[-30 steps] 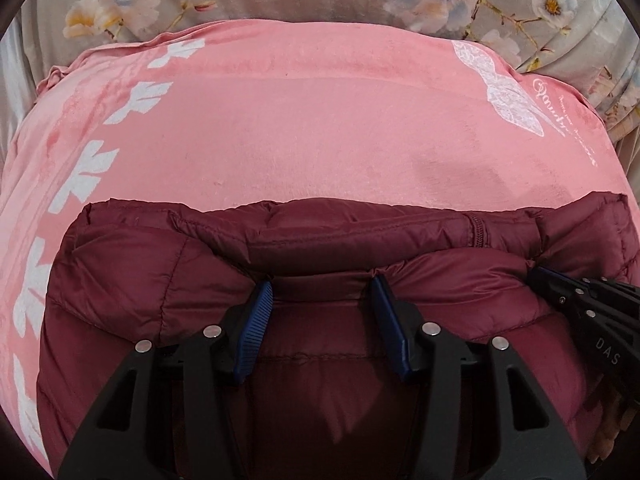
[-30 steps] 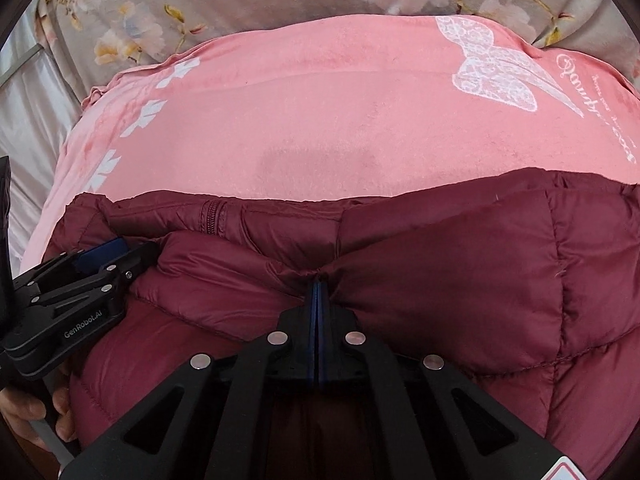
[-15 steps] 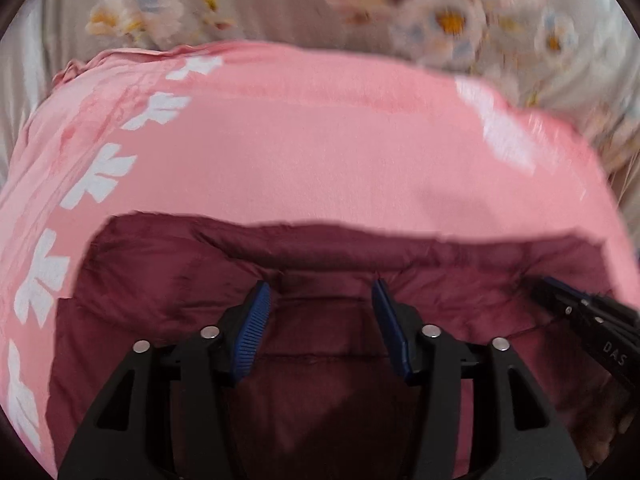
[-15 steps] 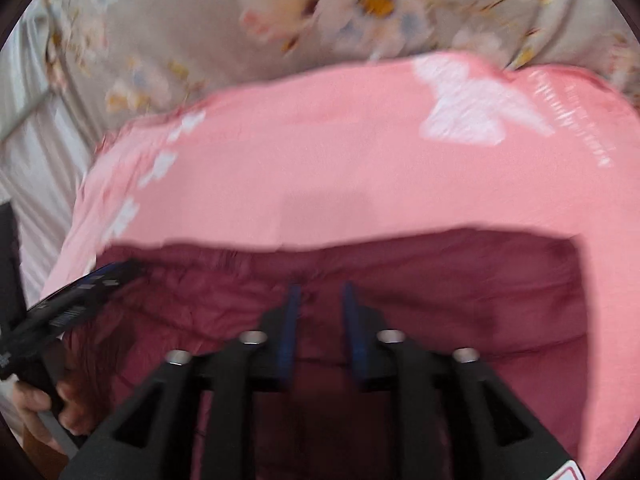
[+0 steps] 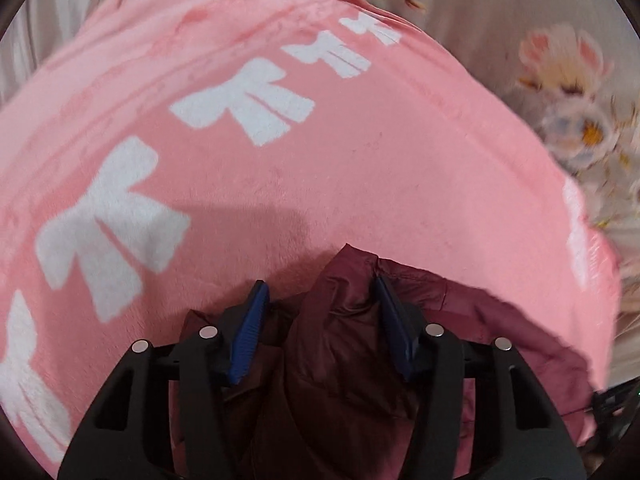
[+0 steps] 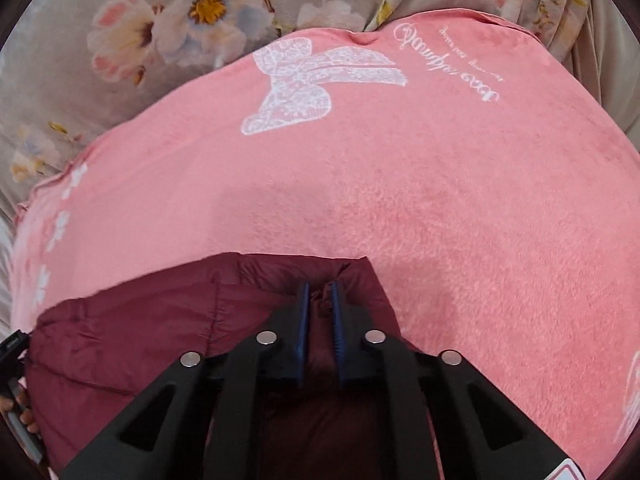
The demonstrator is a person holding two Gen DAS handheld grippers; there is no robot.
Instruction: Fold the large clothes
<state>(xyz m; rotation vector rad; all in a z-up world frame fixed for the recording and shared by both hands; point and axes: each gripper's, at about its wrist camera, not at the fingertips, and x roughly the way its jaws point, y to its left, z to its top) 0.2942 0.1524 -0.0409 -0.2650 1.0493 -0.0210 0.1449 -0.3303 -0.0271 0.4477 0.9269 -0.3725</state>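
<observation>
A maroon puffer jacket lies folded on a pink blanket. My left gripper is over the jacket's left far corner, which pokes up between the blue pads. Its jaws are closing; the right pad touches the fabric while the left pad stands off it. At the jacket's right far corner, my right gripper is shut, with a pinch of fabric between its pads. The left gripper's edge shows at the far left of the right wrist view, with the person's fingers below it.
The pink blanket has white bow prints along its left border and a white lace butterfly. It is spread over a grey floral bed sheet, which surrounds it at the back and sides.
Both grippers slid apart from the middle of the jacket's far edge to its outer corners and rolled. The right gripper opened, then shut again on the right corner.
</observation>
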